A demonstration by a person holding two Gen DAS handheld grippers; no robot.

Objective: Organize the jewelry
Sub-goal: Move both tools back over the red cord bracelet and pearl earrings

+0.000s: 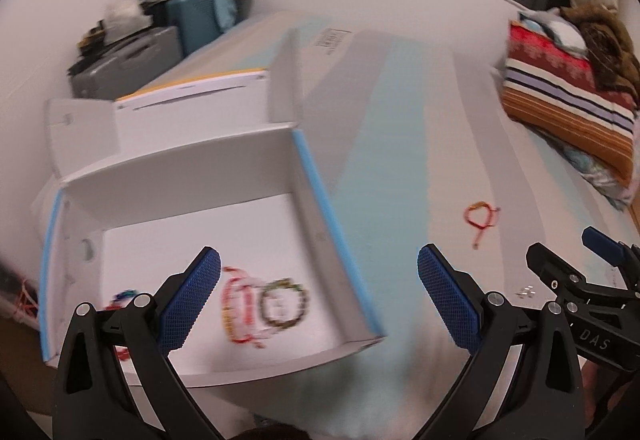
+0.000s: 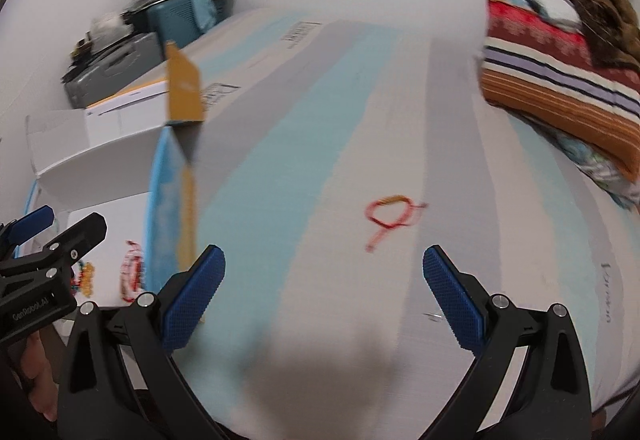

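An open white box [image 1: 312, 175] with blue edges sits on the striped bed. Inside lie a red-and-white bracelet [image 1: 240, 306], a dark beaded bracelet [image 1: 282, 303] and a colourful one [image 1: 120, 298] partly hidden by my finger. A red string bracelet [image 1: 482, 217] lies on the bed to the right of the box; it also shows in the right wrist view [image 2: 390, 217]. My left gripper [image 1: 320, 304] is open and empty above the box's right wall. My right gripper [image 2: 324, 292] is open and empty, short of the red string bracelet. The box [image 2: 168, 207] stands left of it.
A folded striped blanket [image 1: 568, 103] with clothes lies at the far right of the bed. Suitcases [image 1: 132, 55] and a lamp stand by the wall at the back left. A small metal item [image 1: 526, 292] lies on the bed near the right gripper.
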